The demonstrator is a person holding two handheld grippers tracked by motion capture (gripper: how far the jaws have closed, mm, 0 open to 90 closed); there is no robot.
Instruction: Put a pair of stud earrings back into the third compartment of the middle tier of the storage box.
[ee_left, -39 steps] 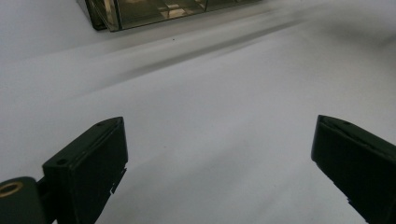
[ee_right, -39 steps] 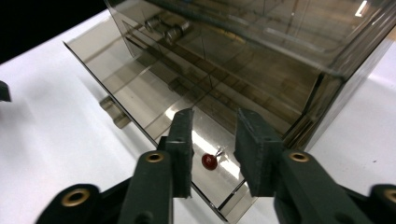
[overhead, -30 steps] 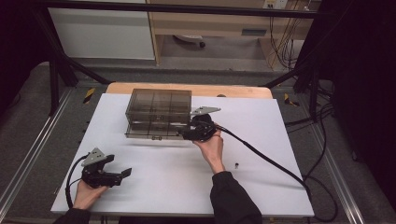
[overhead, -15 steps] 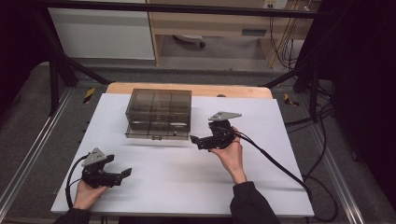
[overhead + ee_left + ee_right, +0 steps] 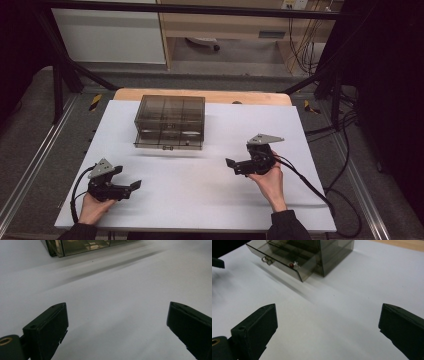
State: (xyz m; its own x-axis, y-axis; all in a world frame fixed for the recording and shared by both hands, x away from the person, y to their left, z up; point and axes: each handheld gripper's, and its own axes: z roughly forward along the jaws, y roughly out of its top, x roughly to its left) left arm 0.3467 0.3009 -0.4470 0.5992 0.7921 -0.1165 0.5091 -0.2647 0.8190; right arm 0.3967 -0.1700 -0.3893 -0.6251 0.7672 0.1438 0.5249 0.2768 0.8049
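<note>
Drawer [image 5: 287, 266] of the box [image 5: 170, 121] at the table's [image 5: 200, 200] far side stands pulled out; both grippers, left [image 5: 131, 186] and right [image 5: 231, 165], rest well apart from it, jaws spread, holding nothing; what remains, I cannot tell.

the drawer box [image 5: 170, 121] is smoky brown-grey and see-through, with a small red dot [image 5: 291, 265] beside a silvery knob [image 5: 264, 259] on its front. the table sheet [image 5: 200, 195] is plain white over a tan wooden edge [image 5: 200, 95], and both grippers, left [image 5: 131, 187] and right [image 5: 231, 165], are black with grey plates.
</note>
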